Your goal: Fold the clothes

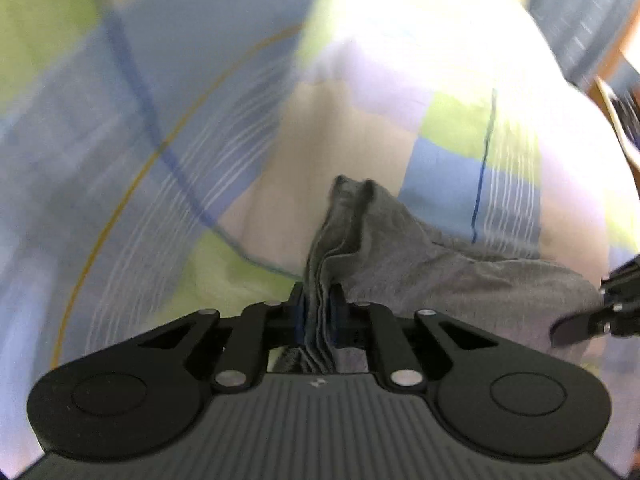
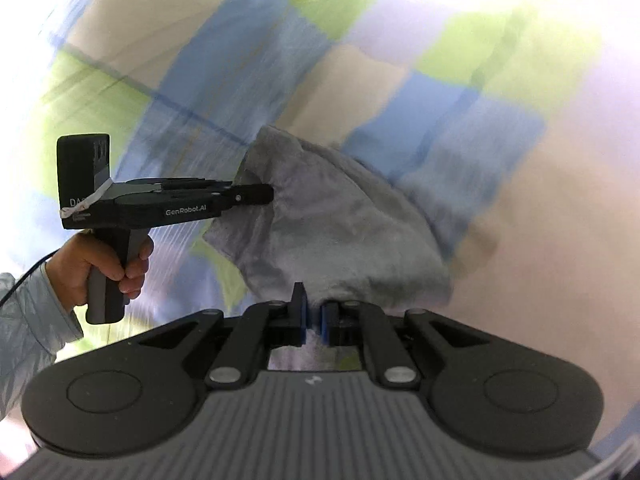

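Observation:
A grey garment (image 1: 440, 280) hangs lifted over a checked bedsheet (image 1: 160, 80). My left gripper (image 1: 318, 308) is shut on a bunched, pleated edge of it, and the folds run up between the blue pads. In the right wrist view the same grey garment (image 2: 340, 232) stretches between both grippers. My right gripper (image 2: 314, 316) is shut on its near edge. The left gripper (image 2: 260, 194) pinches the far corner from the left side, held level by a person's hand (image 2: 108, 264). Part of the right gripper (image 1: 600, 308) shows at the right edge of the left wrist view.
The bedsheet (image 2: 520, 220), in blue, green, cream and lilac squares, fills the background and is blurred. A pale quilted sleeve (image 2: 24, 320) sits at the lower left. A brown wooden edge (image 1: 624, 52) shows at the far right.

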A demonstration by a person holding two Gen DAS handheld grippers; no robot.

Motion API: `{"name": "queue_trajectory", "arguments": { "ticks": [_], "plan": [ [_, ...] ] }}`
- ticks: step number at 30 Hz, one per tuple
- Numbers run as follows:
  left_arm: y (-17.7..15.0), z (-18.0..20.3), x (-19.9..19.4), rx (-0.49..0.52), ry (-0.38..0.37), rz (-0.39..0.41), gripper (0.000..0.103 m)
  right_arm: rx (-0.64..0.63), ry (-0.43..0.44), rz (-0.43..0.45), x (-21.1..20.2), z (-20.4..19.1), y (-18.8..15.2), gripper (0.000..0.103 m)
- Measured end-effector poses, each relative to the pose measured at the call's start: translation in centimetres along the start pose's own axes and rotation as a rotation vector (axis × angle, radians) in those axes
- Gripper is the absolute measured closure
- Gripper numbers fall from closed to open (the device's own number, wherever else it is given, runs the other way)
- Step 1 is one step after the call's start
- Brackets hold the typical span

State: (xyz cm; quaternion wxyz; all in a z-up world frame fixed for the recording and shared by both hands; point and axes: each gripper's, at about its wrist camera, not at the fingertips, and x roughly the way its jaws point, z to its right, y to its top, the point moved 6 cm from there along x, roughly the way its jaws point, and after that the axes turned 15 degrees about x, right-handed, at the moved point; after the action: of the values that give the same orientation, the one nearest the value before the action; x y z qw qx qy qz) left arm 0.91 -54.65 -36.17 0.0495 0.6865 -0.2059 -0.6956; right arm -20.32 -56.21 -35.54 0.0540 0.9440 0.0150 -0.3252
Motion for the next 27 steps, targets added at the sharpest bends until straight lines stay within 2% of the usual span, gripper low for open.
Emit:
{"name": "queue_trajectory", "arguments": {
  "ticks": [3, 7, 10, 12, 15, 16, 17, 18, 19, 20, 21, 22, 24, 27],
  "plan": [
    [-2.0, 2.2, -2.3, -0.14, 0.008, -0.008, 0.094, -0.132, 0.009, -0.112, -2.2, -1.2, 3.2, 0.097],
    [-5.3, 8.4, -6.5, -0.43, 0.003, -0.004, 0.094, -0.293, 0.008, -0.283, -5.7, -1.9, 6.3, 0.097],
    [-6.7, 13.1, -7.4, -0.582, -0.012, 0.019, 0.093, -0.414, -0.029, -0.444, -8.0, -1.5, 7.6, 0.097],
    [-7.3, 15.0, -6.3, -0.652, -0.014, 0.032, 0.093, -0.496, -0.068, -0.518, -8.6, -0.9, 8.2, 0.097],
    [-10.2, 19.1, -0.4, -0.849, -0.05, 0.041, 0.092, -0.638, -0.107, -0.575, -7.4, 1.3, 8.4, 0.096],
    [-11.3, 20.1, 1.0, -0.931, -0.065, 0.034, 0.092, -0.664, -0.148, -0.603, -6.7, 2.6, 8.2, 0.093],
    [-11.8, 20.5, 1.3, -0.962, -0.055, 0.046, 0.089, -0.683, -0.199, -0.633, -5.9, 4.1, 7.9, 0.089],
    [-12.1, 20.8, 1.2, -0.982, -0.039, 0.062, 0.089, -0.677, -0.268, -0.663, -5.1, 6.0, 7.6, 0.088],
    [-12.4, 21.2, 0.5, -0.986, -0.031, 0.095, 0.088, -0.661, -0.293, -0.678, -5.0, 7.1, 7.5, 0.086],
    [-12.3, 21.3, -0.2, -0.97, -0.037, 0.11, 0.081, -0.632, -0.299, -0.694, -5.3, 8.2, 7.2, 0.076],
    [-12.1, 21.2, -0.7, -0.951, -0.046, 0.12, 0.072, -0.59, -0.28, -0.703, -6.1, 9.3, 7.1, 0.058],
    [-11.8, 20.8, -1.5, -0.907, -0.041, 0.128, 0.068, -0.552, -0.257, -0.7, -6.8, 10.0, 7.2, 0.056],
    [-10.8, 20.1, -2.6, -0.827, -0.023, 0.13, 0.06, -0.471, -0.191, -0.663, -8.0, 10.9, 8.1, 0.056],
    [-9.2, 18.5, -1.8, -0.777, 0.01, 0.097, 0.057, -0.351, -0.092, -0.601, -8.6, 11.3, 10.2, 0.054]
  ]
}}
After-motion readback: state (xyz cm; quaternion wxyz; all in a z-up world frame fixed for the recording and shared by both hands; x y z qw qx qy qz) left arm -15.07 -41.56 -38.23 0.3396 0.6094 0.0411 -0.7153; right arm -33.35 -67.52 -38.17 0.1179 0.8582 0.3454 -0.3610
